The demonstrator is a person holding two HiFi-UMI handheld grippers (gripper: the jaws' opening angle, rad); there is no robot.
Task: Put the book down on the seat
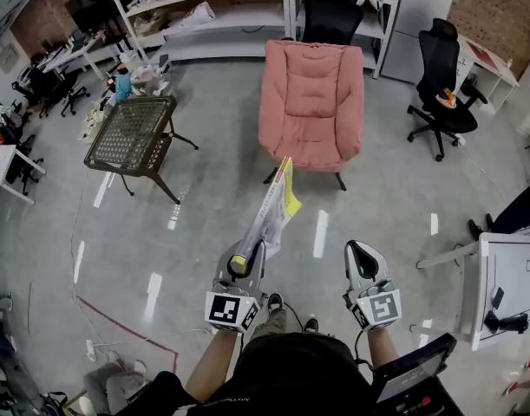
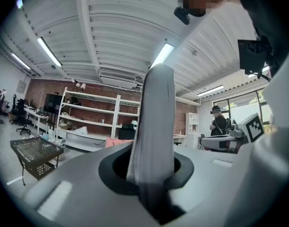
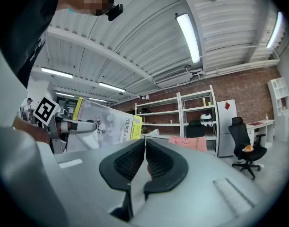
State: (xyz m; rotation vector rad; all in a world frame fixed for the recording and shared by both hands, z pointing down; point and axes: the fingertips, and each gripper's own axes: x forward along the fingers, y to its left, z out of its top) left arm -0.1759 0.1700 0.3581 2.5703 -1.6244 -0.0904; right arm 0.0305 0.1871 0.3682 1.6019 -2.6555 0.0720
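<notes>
**Book held up, chair ahead**

The left hand-held gripper [image 1: 247,263] is clamped on one end of the book [image 1: 275,206]. The book sticks out above the floor [image 1: 204,224] and points at the pink armchair [image 1: 312,102]. It does not touch the chair. The right hand-held gripper [image 1: 362,263] is beside the left one, with its jaws together and nothing in them.

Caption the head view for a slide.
Left hand-held gripper holds a book out toward the pink chair; right hand-held gripper shut, empty.

Mesh table [image 1: 130,133] left; black office chair [image 1: 441,81] right; white shelving [image 1: 238,14] behind
</notes>
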